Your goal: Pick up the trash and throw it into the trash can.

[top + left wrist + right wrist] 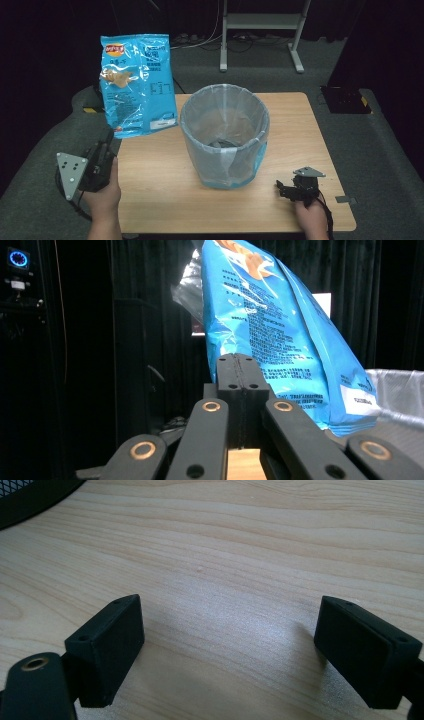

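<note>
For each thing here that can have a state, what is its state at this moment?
Chip bag: sealed, lifted off the table, held by its bottom corner.
Bin: upright on the table, lined with a plastic bag, open.
Left gripper: shut on the chip bag.
Right gripper: open, holding nothing, over bare wood.

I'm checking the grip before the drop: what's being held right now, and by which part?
The left gripper holds the blue chip bag by its bottom edge, near a lower corner, jaws shut on it. The right gripper holds nothing.
</note>
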{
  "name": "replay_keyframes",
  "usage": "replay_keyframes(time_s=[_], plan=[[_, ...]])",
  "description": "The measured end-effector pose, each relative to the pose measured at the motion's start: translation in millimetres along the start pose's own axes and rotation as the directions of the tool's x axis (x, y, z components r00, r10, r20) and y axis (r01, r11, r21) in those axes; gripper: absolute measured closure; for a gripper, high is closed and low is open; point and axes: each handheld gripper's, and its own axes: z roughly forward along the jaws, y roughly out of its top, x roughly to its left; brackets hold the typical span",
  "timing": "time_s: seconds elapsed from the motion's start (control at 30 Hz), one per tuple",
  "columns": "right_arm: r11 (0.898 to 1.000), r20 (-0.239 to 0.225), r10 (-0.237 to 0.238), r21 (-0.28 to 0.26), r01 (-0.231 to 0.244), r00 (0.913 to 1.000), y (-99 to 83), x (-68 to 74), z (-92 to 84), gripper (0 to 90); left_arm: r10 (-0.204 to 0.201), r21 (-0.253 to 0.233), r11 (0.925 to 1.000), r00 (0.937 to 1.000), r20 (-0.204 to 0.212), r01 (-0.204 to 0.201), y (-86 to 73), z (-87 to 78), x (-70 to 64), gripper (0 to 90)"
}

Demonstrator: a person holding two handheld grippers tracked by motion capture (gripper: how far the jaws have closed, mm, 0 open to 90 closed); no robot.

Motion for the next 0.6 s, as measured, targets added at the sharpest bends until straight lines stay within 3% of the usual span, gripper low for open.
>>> replay_keyframes(time_s=[0.13,0.37,0.6], plan=[[1.0,0.0,-0.003,0.0,0.003,1.0,0.0,-0.2,0.0,12.3,-0.017,-0.018,0.9997,0.9997,0.019,0.017,5.0,6.6,-6.9,90.0],[1.0,-0.001,-0.009,0.0,0.009,1.0,0.0,-0.2,-0.2,12.4,-0.01,-0.029,0.9995,0.9991,0.042,0.011,11.8,14.4,-18.2,90.0],[1.0,-0.002,-0.016,-0.001,0.016,0.9999,0.1,-0.3,-0.2,12.7,-0.014,-0.029,0.9994,0.9977,0.066,0.016,9.5,18.6,-34.7,90.0]])
